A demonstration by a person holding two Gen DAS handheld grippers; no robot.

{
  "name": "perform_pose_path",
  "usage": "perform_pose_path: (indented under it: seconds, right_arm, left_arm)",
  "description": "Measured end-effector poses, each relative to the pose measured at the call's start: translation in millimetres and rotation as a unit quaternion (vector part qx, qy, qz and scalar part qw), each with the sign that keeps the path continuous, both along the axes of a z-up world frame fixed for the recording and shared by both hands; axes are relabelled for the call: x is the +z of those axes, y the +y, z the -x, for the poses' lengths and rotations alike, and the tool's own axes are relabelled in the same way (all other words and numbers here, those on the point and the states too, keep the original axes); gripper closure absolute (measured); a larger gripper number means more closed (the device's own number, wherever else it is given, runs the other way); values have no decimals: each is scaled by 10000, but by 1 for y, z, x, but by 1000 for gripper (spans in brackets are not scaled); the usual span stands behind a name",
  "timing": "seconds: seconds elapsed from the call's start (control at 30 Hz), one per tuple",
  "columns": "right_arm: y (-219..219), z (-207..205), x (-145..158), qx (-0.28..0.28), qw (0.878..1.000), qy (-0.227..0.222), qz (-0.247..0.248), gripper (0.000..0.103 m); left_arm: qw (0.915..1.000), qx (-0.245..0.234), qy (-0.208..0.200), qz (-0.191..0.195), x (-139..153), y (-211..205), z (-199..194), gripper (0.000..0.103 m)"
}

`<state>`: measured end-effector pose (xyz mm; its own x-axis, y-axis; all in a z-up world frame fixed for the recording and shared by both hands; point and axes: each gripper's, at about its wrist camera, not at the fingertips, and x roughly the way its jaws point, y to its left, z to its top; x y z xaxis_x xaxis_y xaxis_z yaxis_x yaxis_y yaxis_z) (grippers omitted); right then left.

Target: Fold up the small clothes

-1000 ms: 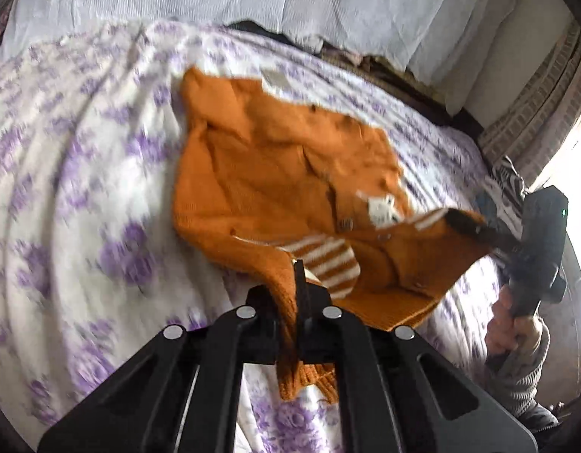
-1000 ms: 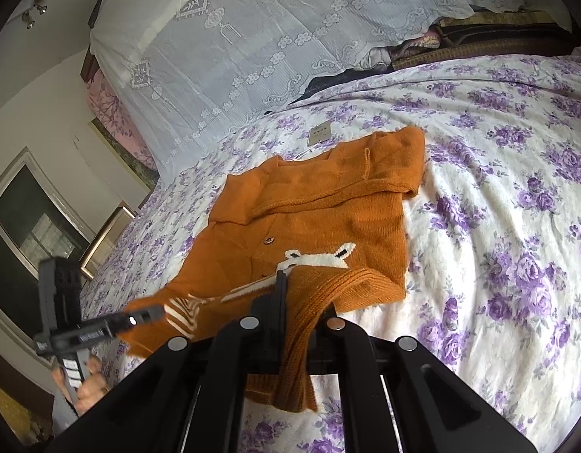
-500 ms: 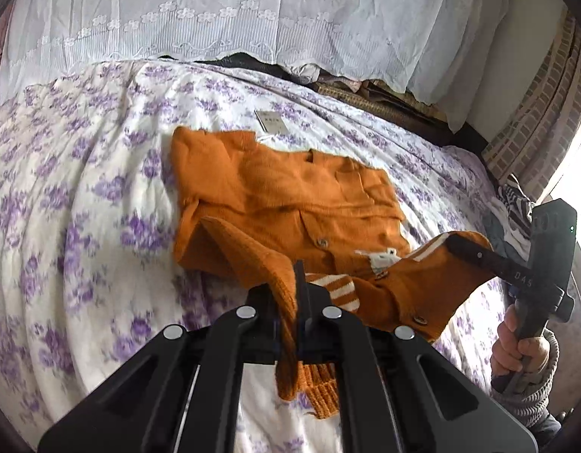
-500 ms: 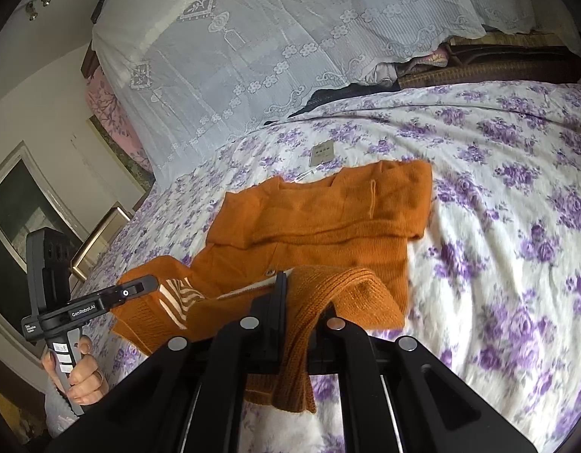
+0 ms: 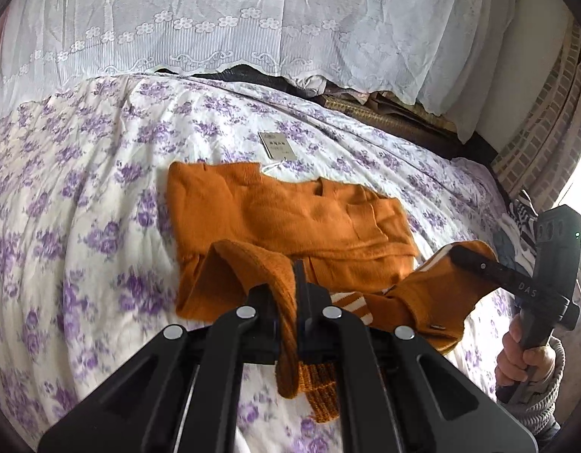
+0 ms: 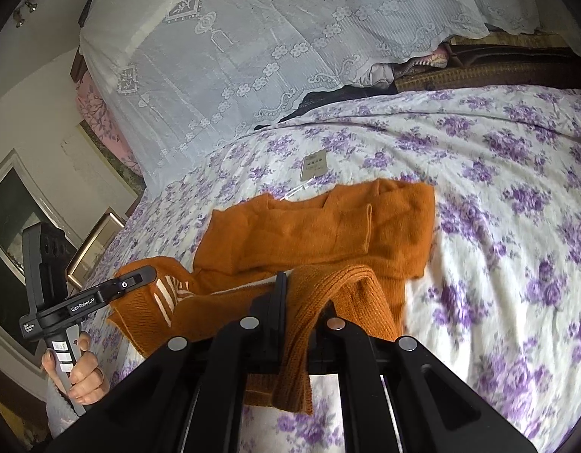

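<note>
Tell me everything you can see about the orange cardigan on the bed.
The orange cardigan is a small rust-orange knit with buttons, a ribbed hem and white-striped lining. Its upper part lies on the floral bedspread, a paper tag beside the collar. The left gripper and right gripper each pinch and lift a hem corner.

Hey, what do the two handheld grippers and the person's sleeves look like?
Both grippers, left gripper and right gripper, are matte black with silver rivets. White lettering marks their sides. The right one's body shows a green light. Both sleeves are grey ribbed knit.
</note>
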<state>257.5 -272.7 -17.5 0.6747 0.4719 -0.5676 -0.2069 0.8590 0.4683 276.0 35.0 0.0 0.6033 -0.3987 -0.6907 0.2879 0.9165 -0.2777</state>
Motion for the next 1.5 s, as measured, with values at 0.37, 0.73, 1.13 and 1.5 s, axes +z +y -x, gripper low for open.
perform_pose_path:
  seconds: [0.37, 0.73, 1.13, 1.5]
  right_arm:
    - [-3, -43, 0, -99, 9999, 74, -91, 95]
    - [-12, -103, -45, -286, 9974, 608, -255, 93]
    - [-33, -125, -85, -172, 9877, 1124, -1071, 83]
    - [-5, -68, -25, 329, 9993, 155, 28, 70]
  left_arm:
    - [9999, 138, 39, -5, 3, 2, -45, 99]
    - [9983, 414, 278, -308, -41, 2, -99, 98]
    - [9972, 427, 586, -193, -78, 10, -138, 95]
    - [9986, 455, -70, -264, -30, 31, -90, 24]
